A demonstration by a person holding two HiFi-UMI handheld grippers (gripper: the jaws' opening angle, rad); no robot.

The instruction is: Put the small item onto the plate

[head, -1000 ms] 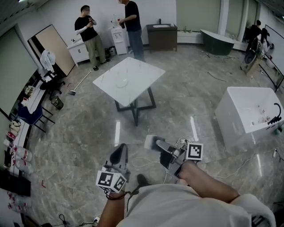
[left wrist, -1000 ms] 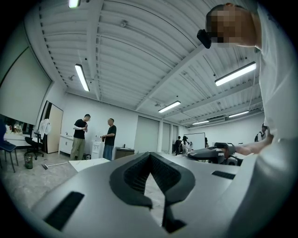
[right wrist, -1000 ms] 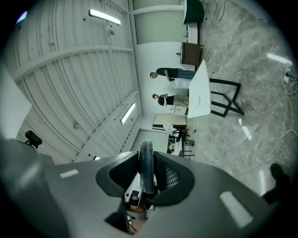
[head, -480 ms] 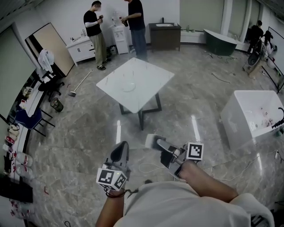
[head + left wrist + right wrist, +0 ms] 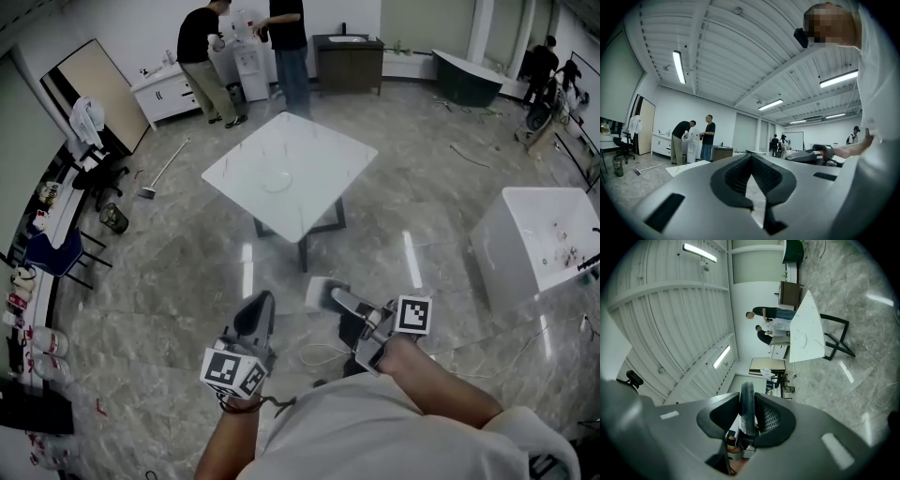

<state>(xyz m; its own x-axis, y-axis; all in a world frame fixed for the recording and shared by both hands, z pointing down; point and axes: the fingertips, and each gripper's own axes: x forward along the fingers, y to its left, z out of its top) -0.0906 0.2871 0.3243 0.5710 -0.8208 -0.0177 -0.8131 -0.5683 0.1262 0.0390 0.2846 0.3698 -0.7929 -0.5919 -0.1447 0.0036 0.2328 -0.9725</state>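
A white square table (image 5: pixel 309 155) stands ahead on the marble floor, with a clear glass plate (image 5: pixel 275 178) near its middle. My right gripper (image 5: pixel 330 298) is low in the head view, well short of the table. In the right gripper view it (image 5: pixel 747 394) is shut on a small dark disc-like item (image 5: pixel 747 411), which sits edge-on between the pads. The table (image 5: pixel 806 331) shows far beyond it. My left gripper (image 5: pixel 255 314) hangs beside the right one. Its jaws (image 5: pixel 750 157) meet at the tips with nothing between them.
Two people (image 5: pixel 281 47) stand at the back by a white cabinet (image 5: pixel 169 89). A white tub-like box (image 5: pixel 544 239) is at the right, a dark bathtub (image 5: pixel 464 70) behind it. Cables (image 5: pixel 319 354) lie on the floor near my feet. Chairs and clutter (image 5: pixel 56 248) line the left wall.
The table has drawn nearer and the room has shifted in view, as if I have stepped forward. Both grippers keep their pose and the right one keeps its hold.
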